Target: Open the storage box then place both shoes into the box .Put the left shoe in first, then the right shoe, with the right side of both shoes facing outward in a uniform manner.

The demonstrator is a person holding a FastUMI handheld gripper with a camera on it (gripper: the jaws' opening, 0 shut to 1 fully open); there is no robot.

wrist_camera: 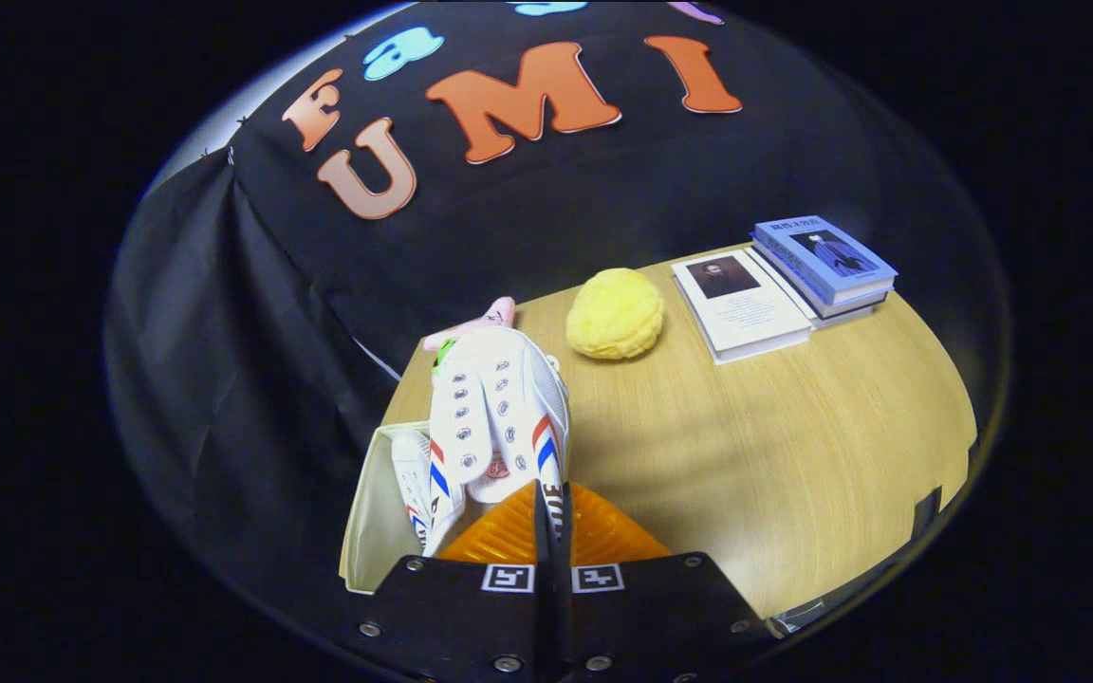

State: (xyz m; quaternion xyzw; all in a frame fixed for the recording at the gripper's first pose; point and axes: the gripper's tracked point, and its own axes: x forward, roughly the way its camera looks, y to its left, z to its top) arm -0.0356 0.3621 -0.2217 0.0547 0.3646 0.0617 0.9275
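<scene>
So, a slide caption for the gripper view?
Gripper shut on a white shoe, held over the box with another shoe inside.

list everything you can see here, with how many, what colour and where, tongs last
table: one, light wood, under everything.
box: one, cream, open, at the table's near corner beside the tongs.
held shoe: one, white with red and blue stripes, just ahead of the fingers, over the box.
second shoe: one, white, inside the box.
yellow toy: one, beyond the shoes.
pink toy: one, behind the held shoe.
books: three, one white, two blue stacked, far side of the table.
tongs: one, orange fingers, shut on the held shoe's edge.
</scene>
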